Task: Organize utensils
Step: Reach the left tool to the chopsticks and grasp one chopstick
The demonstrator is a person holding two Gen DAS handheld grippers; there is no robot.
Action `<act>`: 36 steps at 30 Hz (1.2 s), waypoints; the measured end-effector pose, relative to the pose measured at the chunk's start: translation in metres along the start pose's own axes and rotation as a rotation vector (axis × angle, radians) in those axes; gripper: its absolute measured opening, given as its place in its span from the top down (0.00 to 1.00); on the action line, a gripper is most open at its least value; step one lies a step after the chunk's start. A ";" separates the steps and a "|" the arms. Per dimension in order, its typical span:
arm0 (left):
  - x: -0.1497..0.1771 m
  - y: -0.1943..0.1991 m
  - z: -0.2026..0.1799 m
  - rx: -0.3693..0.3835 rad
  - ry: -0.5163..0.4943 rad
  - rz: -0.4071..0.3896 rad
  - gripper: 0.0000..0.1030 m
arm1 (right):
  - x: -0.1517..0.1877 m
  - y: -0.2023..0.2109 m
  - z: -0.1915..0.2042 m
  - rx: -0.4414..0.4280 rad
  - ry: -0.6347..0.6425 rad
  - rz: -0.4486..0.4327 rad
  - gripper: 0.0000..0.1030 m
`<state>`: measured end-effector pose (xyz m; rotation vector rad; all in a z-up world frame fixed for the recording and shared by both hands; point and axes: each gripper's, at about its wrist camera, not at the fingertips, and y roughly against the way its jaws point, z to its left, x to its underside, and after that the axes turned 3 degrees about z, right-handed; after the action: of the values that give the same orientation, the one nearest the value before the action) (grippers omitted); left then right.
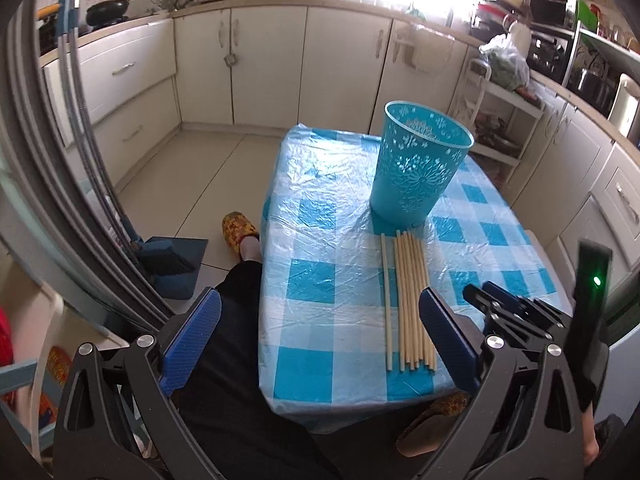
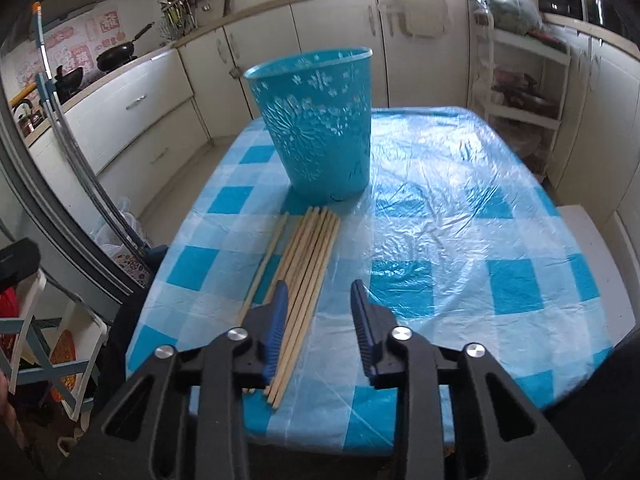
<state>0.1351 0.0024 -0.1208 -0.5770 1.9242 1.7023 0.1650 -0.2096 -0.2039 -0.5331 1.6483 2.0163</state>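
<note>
Several pale wooden chopsticks [image 1: 412,300] lie side by side on the blue-and-white checked tablecloth [image 1: 320,216], just in front of an upright teal plastic bin [image 1: 420,160]. My left gripper [image 1: 320,328] is open and empty, held off the table's near left corner. The right gripper shows in the left wrist view [image 1: 496,300] at the chopsticks' right. In the right wrist view the chopsticks [image 2: 308,276] run from the bin [image 2: 320,128] toward me. My right gripper [image 2: 320,316] is open and empty, above their near ends, with its left finger over them.
Cream kitchen cabinets [image 1: 260,64] line the back and sides. A white shelf rack [image 2: 520,80] stands at the right of the table [image 2: 480,220]. A blue dustpan [image 1: 172,260] and a slippered foot [image 1: 240,232] are on the floor at the left.
</note>
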 end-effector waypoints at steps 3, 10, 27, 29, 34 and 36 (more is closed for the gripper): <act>-0.005 -0.025 -0.003 -0.003 -0.011 0.036 0.07 | -0.012 -0.028 -0.004 0.000 -0.029 0.028 0.77; -0.014 -0.066 -0.005 0.001 0.003 0.097 0.07 | -0.029 -0.060 -0.002 0.031 -0.002 0.065 0.79; -0.029 -0.148 -0.040 0.030 -0.074 0.189 0.09 | -0.038 -0.076 -0.017 0.053 0.237 0.125 0.91; -0.029 -0.161 -0.048 0.029 -0.090 0.208 0.13 | -0.040 -0.076 -0.028 0.036 0.237 0.130 0.91; -0.031 -0.188 -0.062 0.007 -0.105 0.241 0.22 | -0.040 -0.075 -0.043 -0.020 0.185 0.104 0.91; -0.033 -0.196 -0.064 -0.008 -0.102 0.248 0.27 | -0.038 -0.074 -0.044 -0.026 0.176 0.088 0.91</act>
<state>0.2756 -0.0861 -0.2476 -0.2550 1.9825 1.8513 0.2397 -0.2457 -0.2499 -0.6755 1.7777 2.1088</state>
